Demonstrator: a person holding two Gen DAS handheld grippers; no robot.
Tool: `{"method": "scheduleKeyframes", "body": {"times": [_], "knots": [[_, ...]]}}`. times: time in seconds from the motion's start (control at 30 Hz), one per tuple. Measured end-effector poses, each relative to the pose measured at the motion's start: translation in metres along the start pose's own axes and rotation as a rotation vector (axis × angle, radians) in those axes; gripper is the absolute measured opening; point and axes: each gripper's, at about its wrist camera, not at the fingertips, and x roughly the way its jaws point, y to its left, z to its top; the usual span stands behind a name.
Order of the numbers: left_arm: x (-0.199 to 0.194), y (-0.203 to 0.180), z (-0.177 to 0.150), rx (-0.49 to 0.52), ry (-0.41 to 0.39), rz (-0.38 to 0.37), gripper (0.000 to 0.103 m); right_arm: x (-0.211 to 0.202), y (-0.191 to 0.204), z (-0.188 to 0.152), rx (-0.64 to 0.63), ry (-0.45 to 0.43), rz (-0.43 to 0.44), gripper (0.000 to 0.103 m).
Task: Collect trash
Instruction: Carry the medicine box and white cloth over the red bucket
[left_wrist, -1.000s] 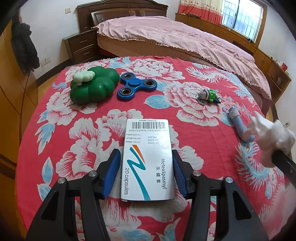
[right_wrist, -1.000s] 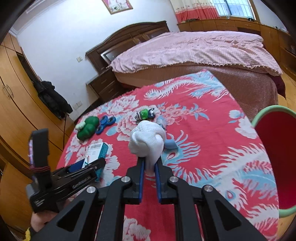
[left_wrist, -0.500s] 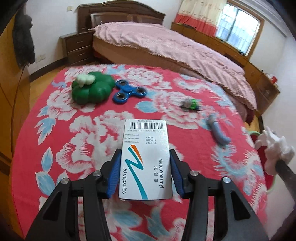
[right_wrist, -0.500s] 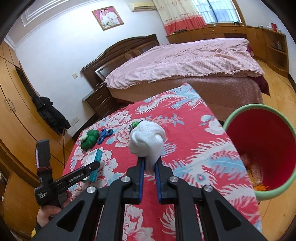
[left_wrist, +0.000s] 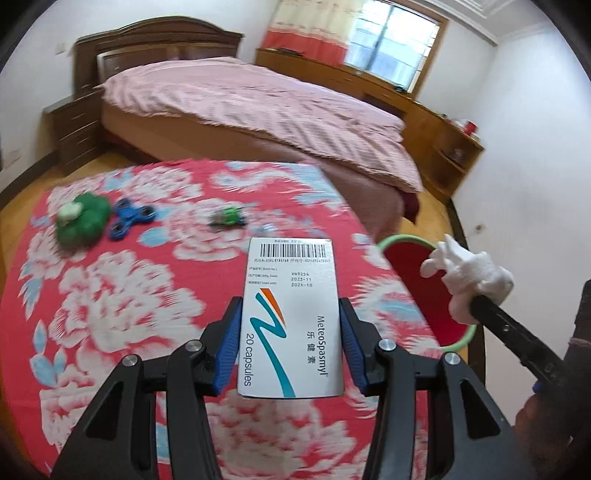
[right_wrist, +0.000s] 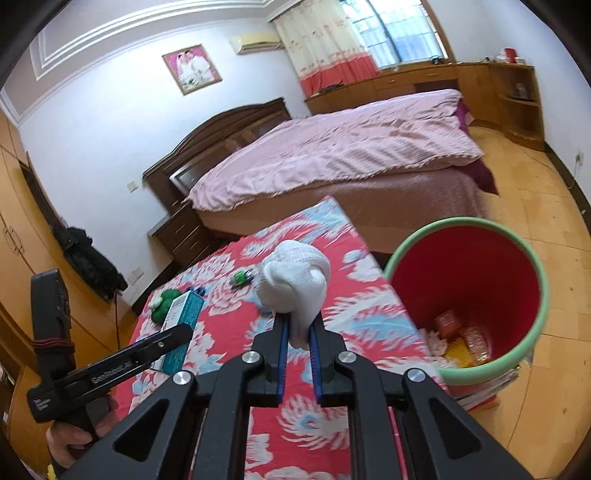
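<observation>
Up above the table (left_wrist: 110, 295) with its red flowered cloth, the left gripper (left_wrist: 290, 339) has its blue pads pressed against the two long sides of a white medicine box (left_wrist: 291, 314), jaws about half open around the box's width. The box is lifted clear of the cloth, barcode end pointing away from the gripper. From the right wrist view the same box (right_wrist: 183, 325) shows its teal side, held over the table's left part by the left gripper (right_wrist: 173, 334), with a hand (right_wrist: 70, 439) wrapped around the handle below.

The right gripper (right_wrist: 298, 339) is closed almost fully on the tail of a crumpled white tissue (right_wrist: 295, 284), which bulges above the fingertips. In the left wrist view that tissue (left_wrist: 469, 277) hangs just over the table's right edge, in front of the bin.

Beside the table's right edge stands a red bin (right_wrist: 469, 288) with a pale green rim; scraps and small orange packets lie at its bottom. Neither the box nor the tissue is inside it yet.

On the table's far part lie a green plush toy (left_wrist: 83, 218), a blue fidget spinner (left_wrist: 133, 218) just beside it, and a small green toy (left_wrist: 229, 218) nearer the middle, all blurred. Beyond the table's far edge is a bed (right_wrist: 332, 155) with a pink cover.
</observation>
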Motion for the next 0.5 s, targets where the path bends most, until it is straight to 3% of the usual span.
{"method": "scheduleKeyframes", "body": {"times": [0.5], "knots": [[0.04,-0.099,0.014,0.163,0.016,-0.078,0.051,-0.017,-0.091,0.007,0.154,-0.045,-0.134,0.012]]}}
